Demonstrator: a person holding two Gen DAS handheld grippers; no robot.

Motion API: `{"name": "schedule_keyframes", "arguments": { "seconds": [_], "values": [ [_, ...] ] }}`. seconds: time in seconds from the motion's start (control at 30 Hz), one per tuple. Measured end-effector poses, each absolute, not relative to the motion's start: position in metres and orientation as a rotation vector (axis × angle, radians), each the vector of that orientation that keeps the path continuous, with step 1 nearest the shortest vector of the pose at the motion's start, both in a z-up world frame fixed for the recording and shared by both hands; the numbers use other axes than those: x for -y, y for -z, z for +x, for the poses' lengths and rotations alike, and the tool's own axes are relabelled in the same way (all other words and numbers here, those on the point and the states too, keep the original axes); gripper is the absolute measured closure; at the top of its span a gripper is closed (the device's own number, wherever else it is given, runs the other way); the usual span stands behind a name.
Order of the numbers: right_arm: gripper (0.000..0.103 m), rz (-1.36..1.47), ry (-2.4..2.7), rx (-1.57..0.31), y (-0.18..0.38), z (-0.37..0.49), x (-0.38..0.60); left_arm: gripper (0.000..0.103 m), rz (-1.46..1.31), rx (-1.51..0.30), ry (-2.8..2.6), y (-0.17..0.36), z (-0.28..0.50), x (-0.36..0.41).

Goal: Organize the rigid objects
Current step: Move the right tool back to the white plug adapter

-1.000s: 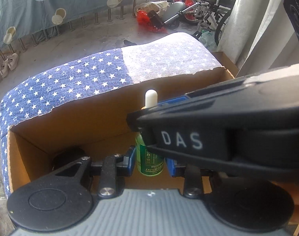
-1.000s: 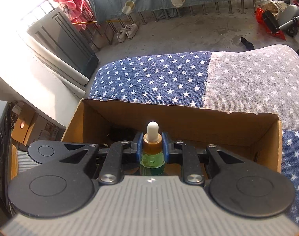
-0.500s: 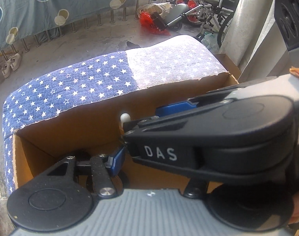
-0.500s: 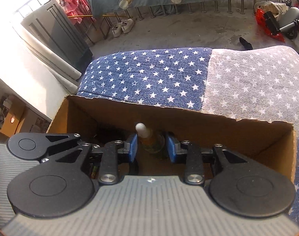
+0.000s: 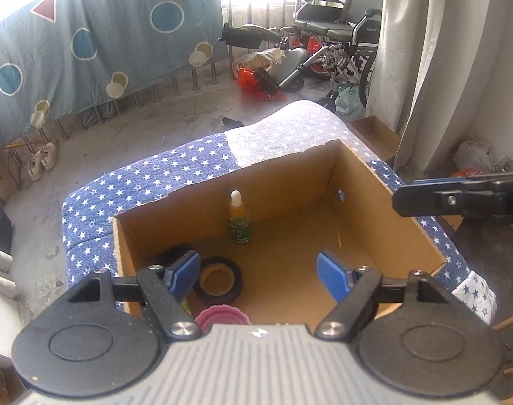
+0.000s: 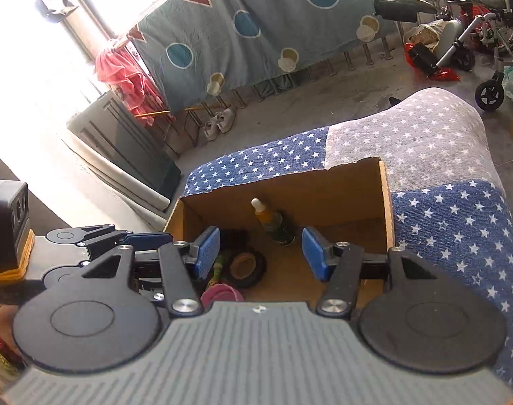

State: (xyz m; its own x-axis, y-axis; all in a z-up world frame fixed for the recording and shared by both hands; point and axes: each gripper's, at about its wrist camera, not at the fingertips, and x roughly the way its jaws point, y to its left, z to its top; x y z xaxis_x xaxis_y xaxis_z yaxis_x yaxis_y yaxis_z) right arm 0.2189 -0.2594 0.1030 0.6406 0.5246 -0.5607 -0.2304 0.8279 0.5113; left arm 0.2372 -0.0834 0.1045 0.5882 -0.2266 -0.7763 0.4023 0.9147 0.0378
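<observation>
A green dropper bottle (image 5: 240, 220) with a white tip stands upright against the far wall inside the open cardboard box (image 5: 384, 209); it also shows in the right wrist view (image 6: 276, 222). A black tape roll (image 5: 219, 280) and a pink ribbed lid (image 5: 221, 317) lie in the box's near left part. My left gripper (image 5: 259, 275) is open and empty above the box's near side. My right gripper (image 6: 260, 249) is open and empty, raised above the box, with the bottle beyond its fingers. The right gripper's side shows at the right edge of the left wrist view (image 5: 458, 199).
The box sits on a star-patterned blue and white cloth (image 6: 452, 222) over a rounded surface. A wheelchair (image 5: 337, 37), red bags and shoes (image 5: 42, 160) stand on the concrete floor behind. A patterned sheet (image 5: 87, 44) hangs on the railing. A curtain (image 5: 435, 60) hangs at right.
My right gripper opened, let go of the dropper bottle standing in the box, and rose back. My left gripper also pulled up and away, so the whole box shows.
</observation>
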Motion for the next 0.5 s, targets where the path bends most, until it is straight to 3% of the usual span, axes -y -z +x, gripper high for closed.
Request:
{"name": "schedule_keyframes", "arguments": {
  "seconds": [0.23, 0.5],
  "values": [
    [0.044, 0.583, -0.486, -0.730, -0.078, 0.122, 0.279, 0.019, 0.251, -0.761, 0.416, -0.119, 0.134, 0.060],
    [0.044, 0.665, -0.496, -0.835, -0.026, 0.092, 0.249, 0.019, 0.261, -0.751, 0.405, -0.064, 0.067, 0.070]
  ]
}}
